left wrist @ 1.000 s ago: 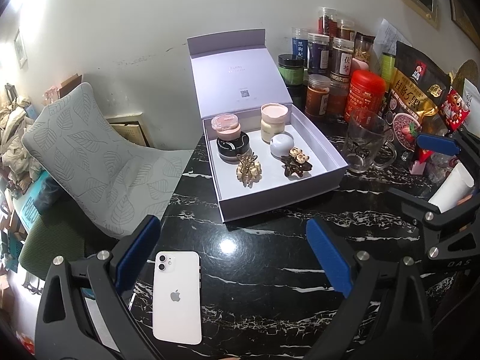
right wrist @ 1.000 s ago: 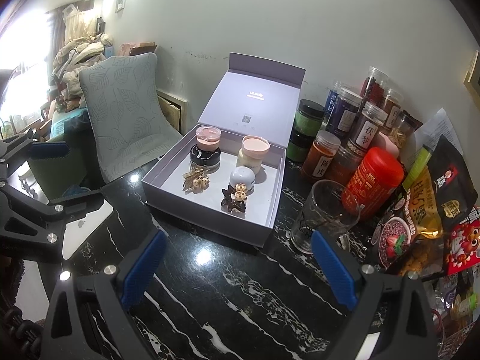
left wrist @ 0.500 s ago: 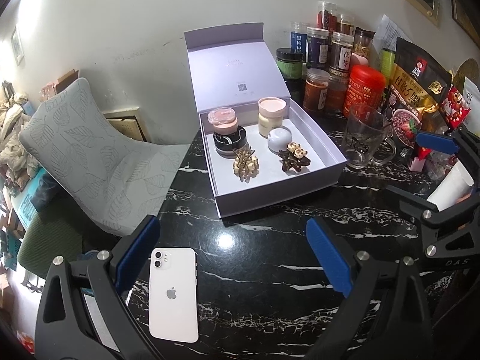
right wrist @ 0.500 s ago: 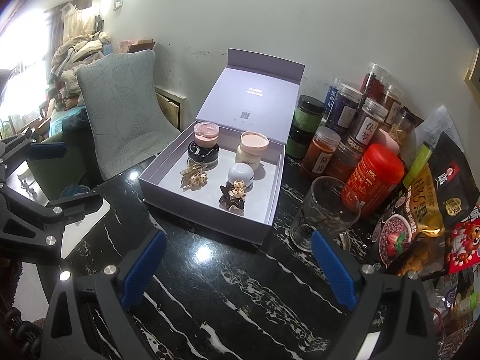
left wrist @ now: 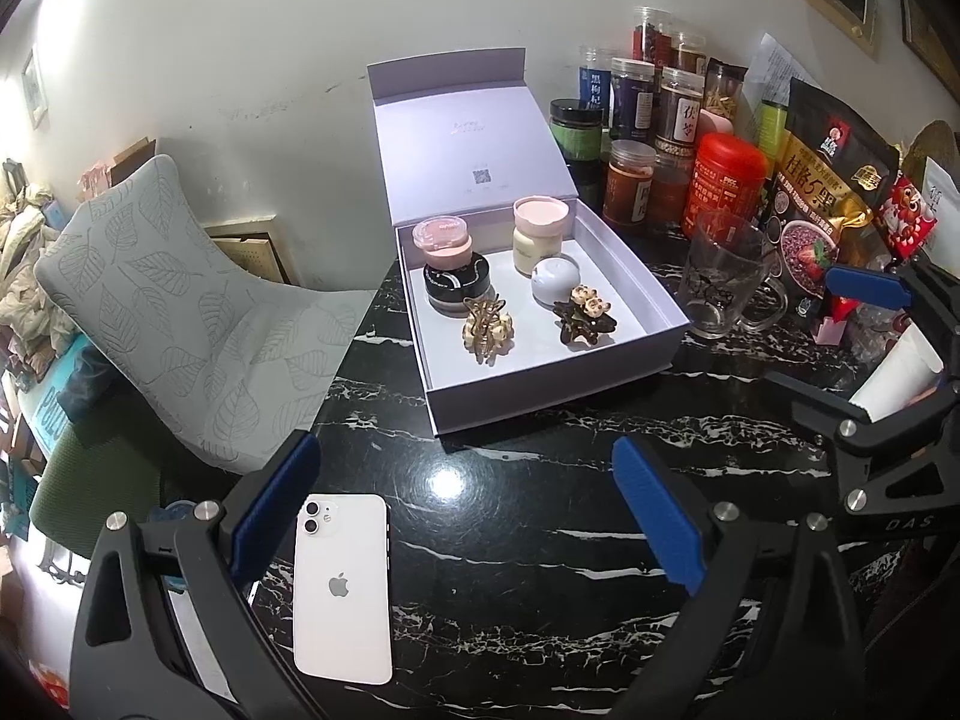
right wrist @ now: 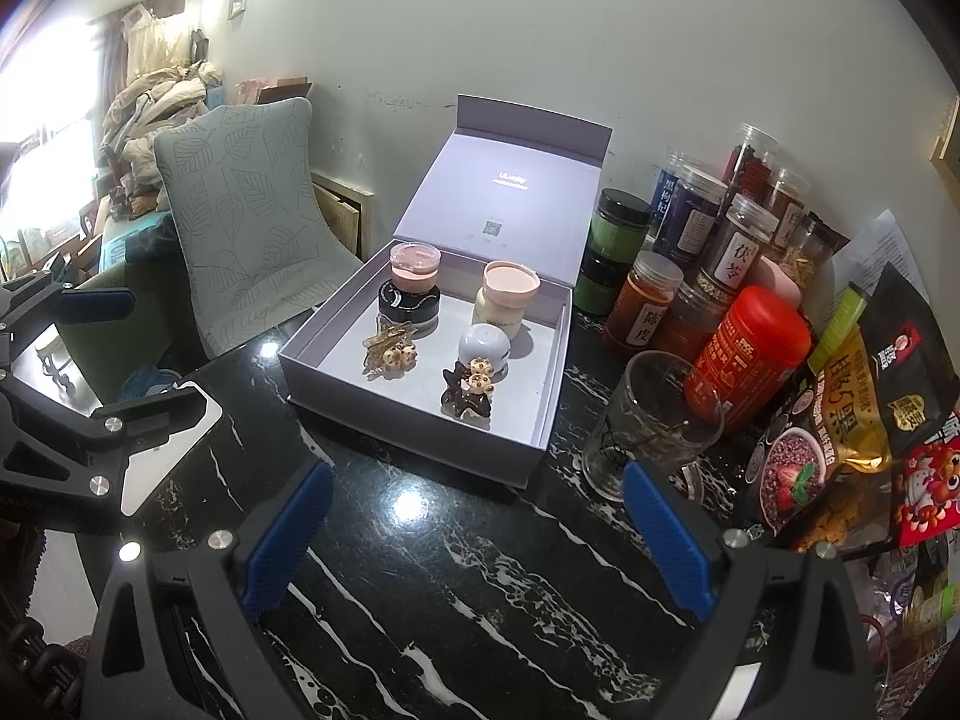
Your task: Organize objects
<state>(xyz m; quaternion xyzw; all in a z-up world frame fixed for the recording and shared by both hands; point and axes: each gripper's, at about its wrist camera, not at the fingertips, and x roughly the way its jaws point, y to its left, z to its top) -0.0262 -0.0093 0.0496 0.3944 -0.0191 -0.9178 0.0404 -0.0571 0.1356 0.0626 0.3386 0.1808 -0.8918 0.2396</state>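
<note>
Left black two-finger gripper with blue pads (left wrist: 465, 507): jaws spread wide, holding nothing.
Right black two-finger gripper with blue pads (right wrist: 477, 531): jaws spread wide, holding nothing.

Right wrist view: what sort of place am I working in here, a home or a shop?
Most likely a lived-in home. A black marble table against a wall carries food jars and snack bags, a padded chair stands beside it, and clothes are piled by a window.

The lavender box (left wrist: 543, 324) is seen slightly farther ahead of the left tool (left wrist: 465, 510) than a second ago, and the white phone (left wrist: 342, 588) is brought fully between its fingers. Nothing has been gripped.
</note>
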